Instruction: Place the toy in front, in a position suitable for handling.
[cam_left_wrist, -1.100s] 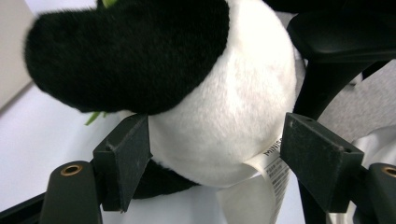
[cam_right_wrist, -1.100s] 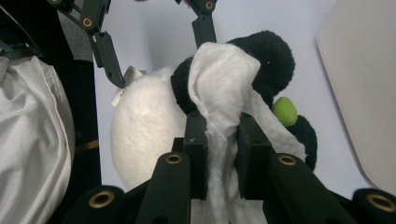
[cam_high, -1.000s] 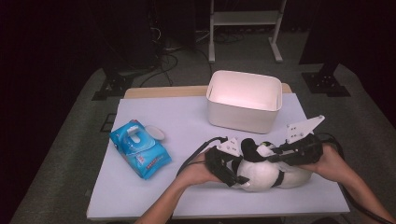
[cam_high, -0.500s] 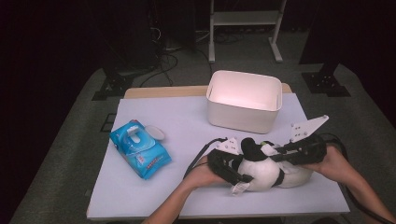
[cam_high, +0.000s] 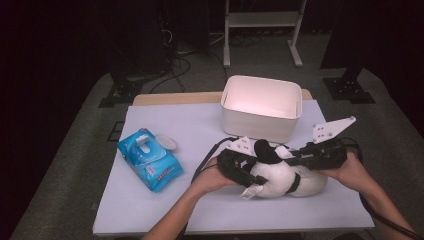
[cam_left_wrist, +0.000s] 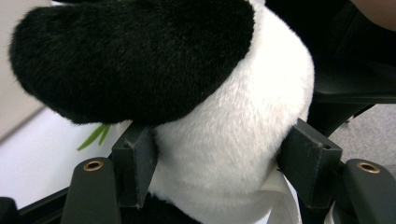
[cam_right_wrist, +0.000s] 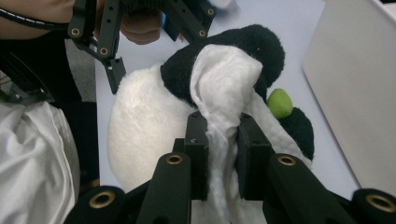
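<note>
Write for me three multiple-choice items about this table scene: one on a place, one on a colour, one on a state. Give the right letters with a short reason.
1. Where does the blue wipes pack lie?
A. Inside the bin
B. On the table, left of the plush panda
C. On the floor

2. What colour is the bin?
A. Red
B. Green
C. White

3. In what state is the right hand-held gripper?
A. Shut on the white wipe
B. Open and empty
C. Shut on the blue wipes pack

Answers:
1. B: the high view shows the pack flat on the table, apart from the panda and to its left.
2. C: its walls and inside are plain white.
3. A: in the right gripper view both jaws pinch the wipe, which drapes against the panda.
</note>
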